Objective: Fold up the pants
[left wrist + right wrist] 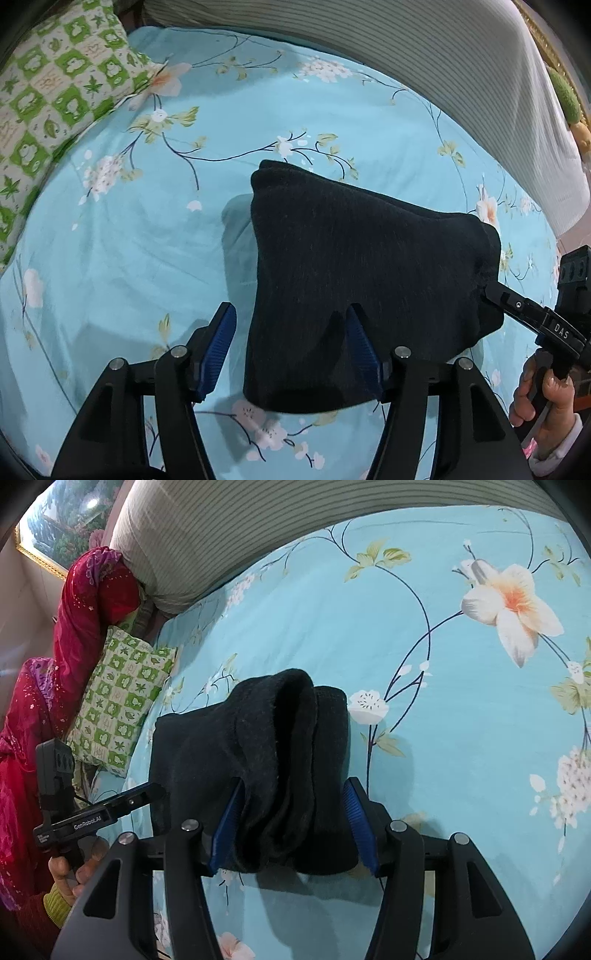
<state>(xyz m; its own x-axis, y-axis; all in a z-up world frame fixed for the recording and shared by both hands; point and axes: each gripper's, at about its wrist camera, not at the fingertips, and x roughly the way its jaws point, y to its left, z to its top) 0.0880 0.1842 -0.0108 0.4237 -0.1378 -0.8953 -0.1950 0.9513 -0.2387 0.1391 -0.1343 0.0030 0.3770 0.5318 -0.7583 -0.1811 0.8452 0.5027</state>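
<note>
1. I am looking into a home bedroom: a bed [155,229] in a blue flowered sheet is filling both views.
2. A green checked pillow [122,701], striped bolster [424,55] and framed picture [62,520] are lying around it.

Folded black pants [362,280] and a green-checked pillow [55,96] lie on the floral bed sheet [147,240].

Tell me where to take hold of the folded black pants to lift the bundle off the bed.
Grip the black pants across the thick rolled end nearest the right gripper, coming from above. The layers stack there, so one pinch likely catches them all; that gripper's fingers already straddle it.
</note>
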